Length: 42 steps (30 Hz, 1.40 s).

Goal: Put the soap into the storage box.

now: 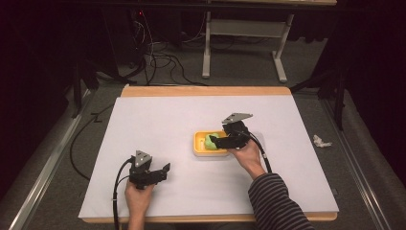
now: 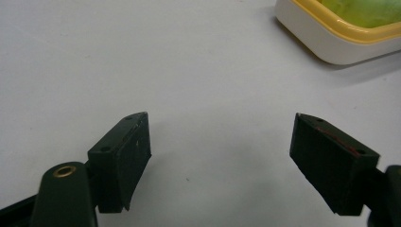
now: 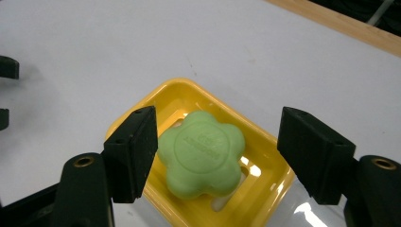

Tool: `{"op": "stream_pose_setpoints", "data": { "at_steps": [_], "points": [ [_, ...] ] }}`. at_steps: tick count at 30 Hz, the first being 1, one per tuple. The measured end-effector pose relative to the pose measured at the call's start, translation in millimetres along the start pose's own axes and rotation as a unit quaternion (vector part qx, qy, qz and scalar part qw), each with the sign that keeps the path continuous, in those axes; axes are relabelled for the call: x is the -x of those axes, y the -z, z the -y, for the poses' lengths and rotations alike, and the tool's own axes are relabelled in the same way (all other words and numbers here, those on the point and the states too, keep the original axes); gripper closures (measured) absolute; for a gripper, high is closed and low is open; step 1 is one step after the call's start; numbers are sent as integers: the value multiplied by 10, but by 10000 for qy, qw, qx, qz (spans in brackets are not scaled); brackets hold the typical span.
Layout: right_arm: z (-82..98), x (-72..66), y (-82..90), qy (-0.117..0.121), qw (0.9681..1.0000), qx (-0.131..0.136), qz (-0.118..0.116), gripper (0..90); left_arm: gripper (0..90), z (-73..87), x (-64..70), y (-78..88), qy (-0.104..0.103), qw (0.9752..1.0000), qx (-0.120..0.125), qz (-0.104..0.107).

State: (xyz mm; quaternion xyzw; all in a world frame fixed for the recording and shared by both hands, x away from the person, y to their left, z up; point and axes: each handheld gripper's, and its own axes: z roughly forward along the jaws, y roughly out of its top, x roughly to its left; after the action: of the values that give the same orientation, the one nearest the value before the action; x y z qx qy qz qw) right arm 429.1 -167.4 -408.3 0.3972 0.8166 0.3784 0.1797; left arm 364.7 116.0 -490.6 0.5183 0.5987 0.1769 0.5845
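Both tongs open, green soap lying in its yellow dish

Right tongs hang over the soap dish, jaws apart. In the right gripper view the left jaw's inner edge sits just at the rim of the green soap, while the right jaw stands well clear of it with the dish floor showing between; the pads do not press on the soap. No earlier picture lies beside these, so only the stance can be told: apart, soap between, nothing clamped.

That soap is a flower-shaped bar with a round stamp on its top face, the lettering too small to read. It lies flat in the dish, toward the dish's left half as the right gripper view shows it, with a wet gleam on the floor beside it.

From the high view, the right tongs sit at the dish's right side, held by a hand coming out of a striped sleeve. The dish lies near the middle of the white sheet that covers the table, a little to the right.

Left tongs stand wide apart over bare white sheet with nothing between the jaws. The dish's corner shows far to the right in that view, well apart from them. In the high view the left tongs rest near the front edge, to the left of the dish, with the other hand behind them.

A crumpled scrap lies on the grey floor right of the table.
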Motion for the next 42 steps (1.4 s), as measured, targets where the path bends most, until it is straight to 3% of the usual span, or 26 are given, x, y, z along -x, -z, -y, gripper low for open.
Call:
{"op": "stream_pose_setpoints", "data": {
  "at_steps": [4,10,16,24,42],
  "points": [
    [-14,34,111,19,9997,252,39,305,218,1,-3,-5,5,10000,-30,1],
    [-1,131,294,-156,9986,507,62,304,218,-1,-3,-4,15,10000,-30,3],
    [-1,152,433,-97,9985,525,74,302,218,-3,-7,-5,17,10000,-31,-20],
    [24,193,618,-180,9969,757,114,298,217,0,-3,-4,15,10000,7,-2],
    [226,290,975,-218,9952,924,233,342,215,-2,-6,-1,8,10000,-29,9]
  ]
}}
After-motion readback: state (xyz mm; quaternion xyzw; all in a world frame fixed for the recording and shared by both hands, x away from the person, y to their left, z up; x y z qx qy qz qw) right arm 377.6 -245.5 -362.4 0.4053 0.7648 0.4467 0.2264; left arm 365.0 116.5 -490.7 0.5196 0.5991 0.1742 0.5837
